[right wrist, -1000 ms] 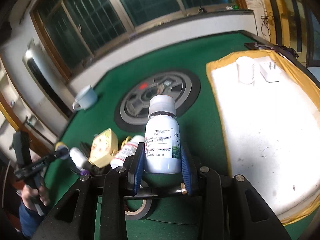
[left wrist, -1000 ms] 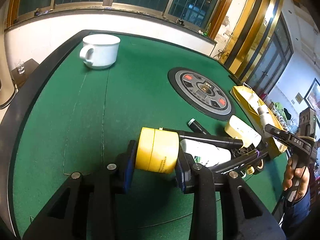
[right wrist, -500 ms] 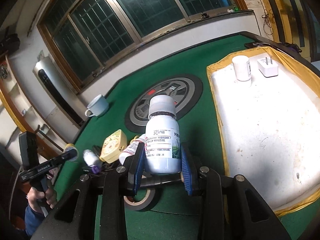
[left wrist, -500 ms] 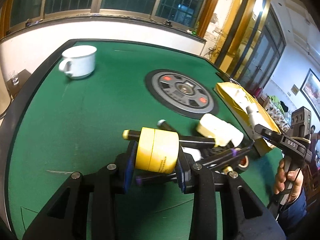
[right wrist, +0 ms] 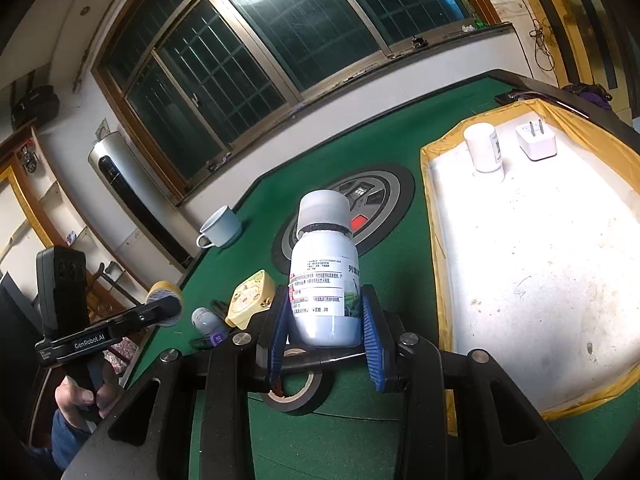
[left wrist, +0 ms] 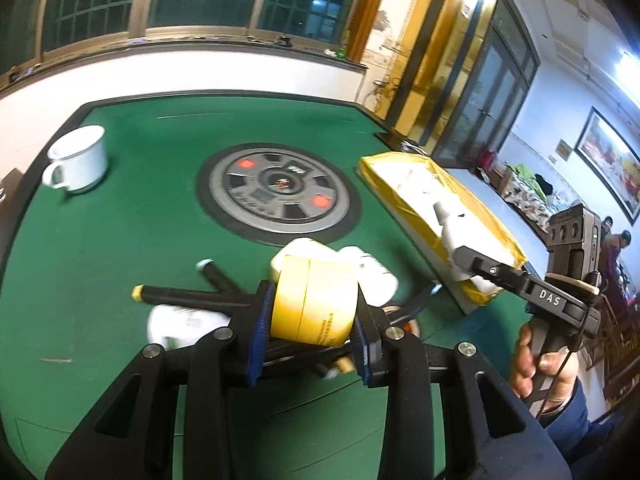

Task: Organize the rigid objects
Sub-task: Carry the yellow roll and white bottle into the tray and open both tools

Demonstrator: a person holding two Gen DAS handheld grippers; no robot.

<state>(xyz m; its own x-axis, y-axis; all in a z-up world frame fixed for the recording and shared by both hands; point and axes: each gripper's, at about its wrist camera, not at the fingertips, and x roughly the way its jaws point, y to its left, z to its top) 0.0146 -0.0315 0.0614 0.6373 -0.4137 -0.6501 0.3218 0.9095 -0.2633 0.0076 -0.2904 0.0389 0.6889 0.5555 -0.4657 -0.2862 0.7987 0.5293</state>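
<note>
A yellow roll of tape [left wrist: 313, 300] sits clamped between the two blue-padded jaws of the left gripper [left wrist: 310, 314], lifted clear of a green felt table [left wrist: 132, 240]. In the right wrist view the same roll [right wrist: 166, 292] shows at the tip of that gripper, out to the left.

A white bottle [right wrist: 325, 288] with a grey cap and a printed label stands upright between the pads of the right gripper [right wrist: 326, 332], which grips its lower body on both sides. From the left wrist view, the right gripper [left wrist: 472, 260] appears to the right, held by a person's hand [left wrist: 536, 364] in a blue sleeve.

Just beyond and below the left gripper lies a loose heap: a cream-yellow plug adapter [left wrist: 296, 250], a white container [left wrist: 372, 276] on its side, black-handled tools [left wrist: 192, 298] and another blurred white bottle [left wrist: 180, 320]. Directly under the right gripper lies a black ring of tape [right wrist: 298, 392].

Ahead and to the right of the right gripper lies a white tray with yellow edging [right wrist: 436, 240]. At its far end stand a small white cup-like container [right wrist: 484, 148] and a white two-pin charger [right wrist: 536, 142], near each other.

Further ahead of both grippers a round grey and black panel with red buttons [left wrist: 278, 192] is set into the table's middle. A white mug [left wrist: 78, 158] stands far off to the left, near the table's edge.
</note>
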